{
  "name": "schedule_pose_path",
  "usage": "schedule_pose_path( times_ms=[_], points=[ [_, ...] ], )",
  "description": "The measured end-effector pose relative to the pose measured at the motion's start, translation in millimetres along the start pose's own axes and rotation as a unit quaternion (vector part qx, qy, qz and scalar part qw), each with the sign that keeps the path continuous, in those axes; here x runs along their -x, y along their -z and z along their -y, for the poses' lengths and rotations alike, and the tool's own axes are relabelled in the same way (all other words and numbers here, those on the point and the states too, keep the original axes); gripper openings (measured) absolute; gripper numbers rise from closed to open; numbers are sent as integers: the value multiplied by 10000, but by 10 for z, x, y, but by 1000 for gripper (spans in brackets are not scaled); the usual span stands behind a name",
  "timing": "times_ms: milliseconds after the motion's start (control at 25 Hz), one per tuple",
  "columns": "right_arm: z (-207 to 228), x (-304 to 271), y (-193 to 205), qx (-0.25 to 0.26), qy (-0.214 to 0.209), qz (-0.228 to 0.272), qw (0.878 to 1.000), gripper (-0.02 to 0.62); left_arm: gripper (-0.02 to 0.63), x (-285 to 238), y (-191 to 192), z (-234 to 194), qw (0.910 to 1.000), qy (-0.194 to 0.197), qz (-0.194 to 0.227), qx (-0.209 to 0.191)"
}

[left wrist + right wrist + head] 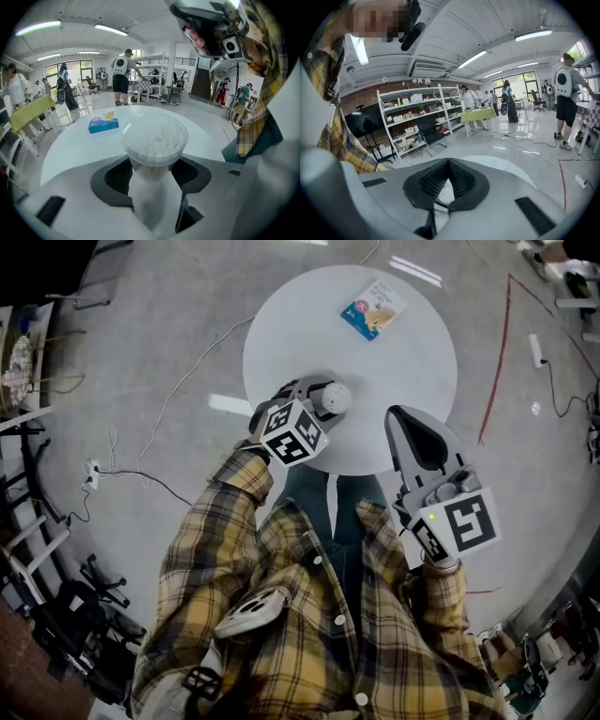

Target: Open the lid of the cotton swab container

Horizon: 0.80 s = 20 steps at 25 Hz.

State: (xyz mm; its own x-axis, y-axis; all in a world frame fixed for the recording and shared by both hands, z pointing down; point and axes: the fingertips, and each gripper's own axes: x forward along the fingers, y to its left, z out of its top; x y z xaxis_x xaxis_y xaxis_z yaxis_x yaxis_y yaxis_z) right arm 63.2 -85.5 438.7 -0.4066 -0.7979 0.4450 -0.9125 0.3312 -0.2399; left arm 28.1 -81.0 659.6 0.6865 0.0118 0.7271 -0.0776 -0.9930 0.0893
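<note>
- The left gripper's (317, 407) jaws clasp the cotton swab container (336, 397), which stands upright at the table's (403, 352) near edge.
- The right gripper's (405, 420) jaws, pressed together and empty, should part and then pinch the lid (154, 138) squarely.

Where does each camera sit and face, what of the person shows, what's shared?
Head view: head-mounted, steeply down on table; plaid shirt, left gripper, right gripper.
Left gripper view: on that gripper, along jaws gripping cotton swab container; right gripper above.
Right gripper view: on that gripper, over shut jaws toward shelves; shirt at left.
Shared: blue packet, head and left gripper views.
</note>
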Motion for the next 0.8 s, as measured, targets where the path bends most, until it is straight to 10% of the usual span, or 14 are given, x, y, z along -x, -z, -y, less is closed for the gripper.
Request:
schedule_pose_path(
  times_ms=[800],
  points=[
    [77, 592, -702, 454, -42, 708, 9965, 15, 268, 892, -1147, 250, 9993, -245, 259, 117]
  ],
)
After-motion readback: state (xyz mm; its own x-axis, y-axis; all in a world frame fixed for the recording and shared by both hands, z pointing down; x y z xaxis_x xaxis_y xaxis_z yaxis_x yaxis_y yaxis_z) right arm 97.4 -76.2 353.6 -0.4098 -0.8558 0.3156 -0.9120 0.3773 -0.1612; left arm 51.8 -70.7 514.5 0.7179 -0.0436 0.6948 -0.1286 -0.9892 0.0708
